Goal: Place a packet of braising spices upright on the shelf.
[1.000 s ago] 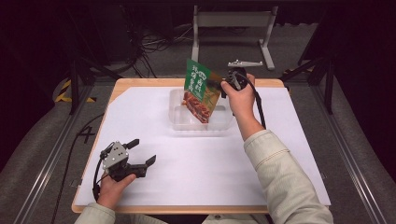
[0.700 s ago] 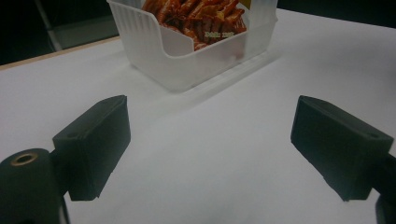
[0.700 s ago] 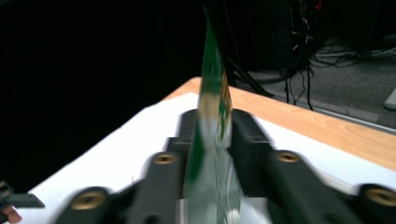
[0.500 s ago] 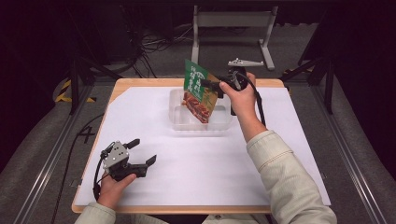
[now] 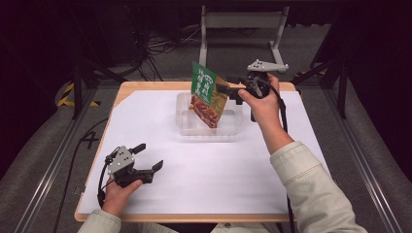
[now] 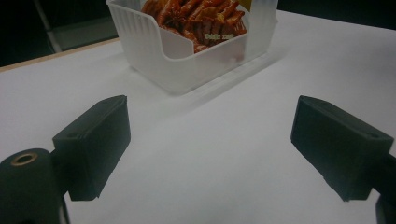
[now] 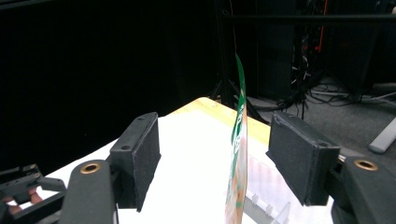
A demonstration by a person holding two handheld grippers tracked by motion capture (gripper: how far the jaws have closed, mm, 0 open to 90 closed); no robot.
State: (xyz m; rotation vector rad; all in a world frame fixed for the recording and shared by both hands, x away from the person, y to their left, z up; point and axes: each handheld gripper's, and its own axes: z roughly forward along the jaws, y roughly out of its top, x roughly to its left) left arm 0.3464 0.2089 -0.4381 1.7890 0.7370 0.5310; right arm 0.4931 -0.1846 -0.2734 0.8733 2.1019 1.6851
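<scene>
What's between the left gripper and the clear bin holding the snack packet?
Nothing: in the left gripper view, only bare white table cover runs from the open left gripper to the clear bin with the snack packet. The high view agrees.

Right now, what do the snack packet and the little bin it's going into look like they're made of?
The snack packet looks like thin glossy printed plastic film: seen edge-on in the right gripper view, it is sheet-thin. The bin looks like frosted translucent plastic, lightly ribbed, since the packet's print shows through its wall.
</scene>
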